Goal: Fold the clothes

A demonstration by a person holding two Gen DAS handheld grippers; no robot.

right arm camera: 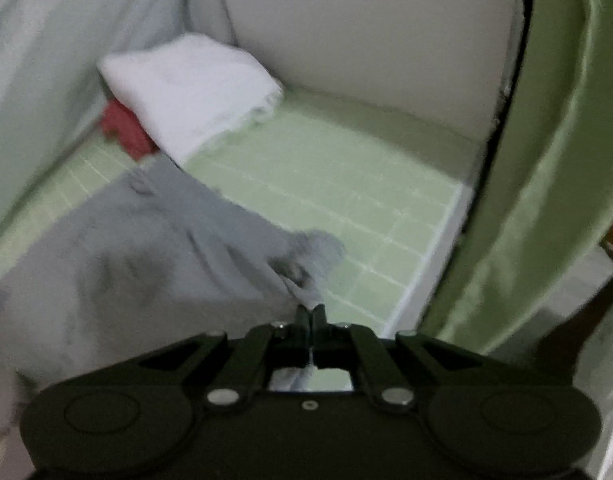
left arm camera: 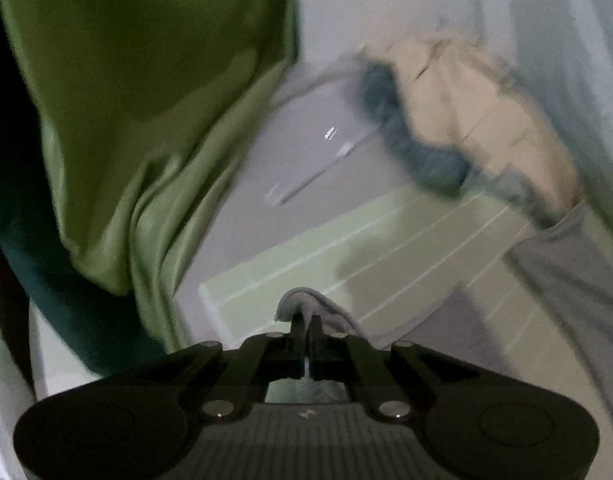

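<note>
Both pictures are blurry, so small things are hard to see.

In the left wrist view, the left tongs [left arm camera: 305, 322] are squeezed together on a little bunch of the grey cloth [left arm camera: 578, 280]. The pinched bit pokes up over the tips. The rest of the grey cloth runs off to the right and is cut off at the edge of the picture. Under it is a light green mat with white lines [left arm camera: 306, 248], lying on the pale surface [left arm camera: 314, 120]. Its lines may be a ruler grid, but no numbers can be read. A big green cloth [left arm camera: 146, 100] hangs on the left and hides what is behind it. Farther off sit a tan cloth [left arm camera: 466, 100] and a dark blue fuzzy thing [left arm camera: 406, 132], both too smeared to name. Some small shiny marks on the surface cannot be made out.

In the right wrist view, the right tongs [right arm camera: 311, 312] are also shut tight on a corner of the grey cloth. The cloth spreads out to the left on the green mat, and its near left part is dark and fuzzy. Farther back lies a folded white towel [right arm camera: 194, 88] with something red [right arm camera: 126, 128] half hidden under it. A pale curtain [right arm camera: 46, 80] hangs on the left.

No words or labels can be read anywhere.
</note>
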